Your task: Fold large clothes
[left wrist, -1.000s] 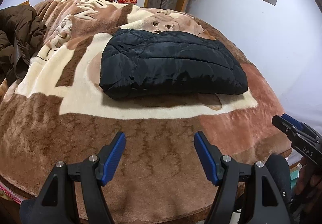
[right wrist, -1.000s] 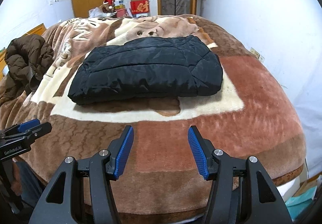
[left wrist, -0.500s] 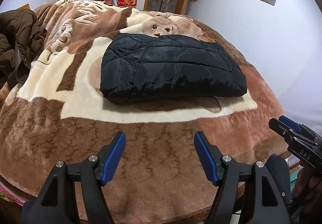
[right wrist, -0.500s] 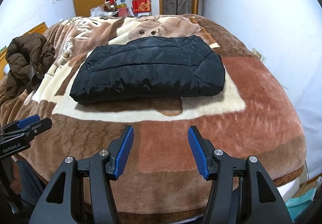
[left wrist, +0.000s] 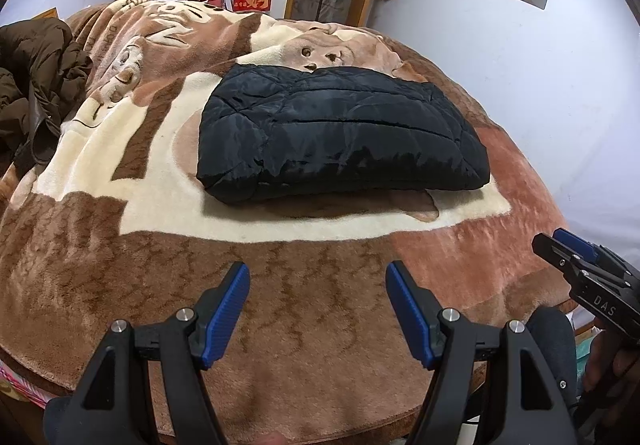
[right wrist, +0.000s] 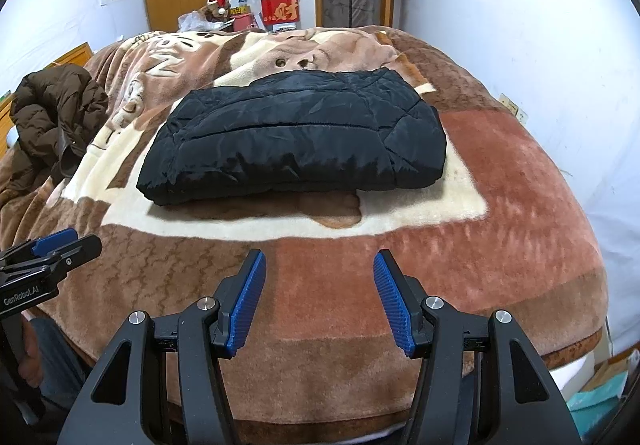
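Black puffer jacket (left wrist: 340, 133) is folded into a neat chunky rectangle, lying flat mid-bed on my blanket (left wrist: 120, 245).

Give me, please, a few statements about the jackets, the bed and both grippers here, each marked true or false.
1. The black jacket lies folded on the blanket. True.
2. The left gripper is clamped on the black jacket. False: its jaws are open and empty, short of it.
3. The brown jacket is folded flat. False: it lies crumpled at the bed's left side.
4. The right gripper holds nothing. True.
5. The two jackets touch. False: bare blanket lies between them.
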Demonstrator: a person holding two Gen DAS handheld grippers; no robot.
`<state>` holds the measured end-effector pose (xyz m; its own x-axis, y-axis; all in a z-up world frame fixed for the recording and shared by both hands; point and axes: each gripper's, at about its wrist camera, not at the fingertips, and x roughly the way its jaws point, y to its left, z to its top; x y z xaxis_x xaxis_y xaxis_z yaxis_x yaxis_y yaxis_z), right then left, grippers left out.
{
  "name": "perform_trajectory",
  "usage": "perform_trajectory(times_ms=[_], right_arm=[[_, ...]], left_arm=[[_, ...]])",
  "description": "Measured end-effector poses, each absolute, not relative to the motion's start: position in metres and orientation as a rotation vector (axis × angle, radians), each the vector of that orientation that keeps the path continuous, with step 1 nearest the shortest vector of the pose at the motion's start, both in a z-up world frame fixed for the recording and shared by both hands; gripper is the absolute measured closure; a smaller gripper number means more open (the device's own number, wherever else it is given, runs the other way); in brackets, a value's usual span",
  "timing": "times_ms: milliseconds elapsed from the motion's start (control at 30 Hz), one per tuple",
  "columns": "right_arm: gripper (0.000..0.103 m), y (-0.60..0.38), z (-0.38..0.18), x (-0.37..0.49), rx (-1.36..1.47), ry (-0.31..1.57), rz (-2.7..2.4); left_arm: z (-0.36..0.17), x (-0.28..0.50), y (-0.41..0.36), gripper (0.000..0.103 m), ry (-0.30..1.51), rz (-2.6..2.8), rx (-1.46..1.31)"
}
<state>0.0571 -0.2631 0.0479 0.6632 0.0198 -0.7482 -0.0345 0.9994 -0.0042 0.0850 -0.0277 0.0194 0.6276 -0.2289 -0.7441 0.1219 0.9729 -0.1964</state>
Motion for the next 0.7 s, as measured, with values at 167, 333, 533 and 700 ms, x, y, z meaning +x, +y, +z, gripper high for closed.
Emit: perform_trajectory(times_ms=[167,333,533,700], right_arm=[[0.046,-0.2626,0.0471,0.0570,-0.020,0.846,0.029],[0.046,-0.2624,0.0465,0.0569,-0.018,0.848,0.028],[0.046,-0.2624,0.0464,0.0569,-0.019,0.847,0.029],[0.046,-0.2627,0.0463,0.0569,-0.019,0.848,0.029]], left_arm=[[0.0182,0.0848,-0.0278,0.031,0.873,-0.206,-0.134],[0.0173,0.0849,-0.0282,0.031,0.874,-0.204,-0.131],[0.0161,0.0848,-0.0284,0.031,0.880,-0.210,-0.136],[0.0157,0.0856,-0.0303,0.031,0.880,-0.210,-0.135]])
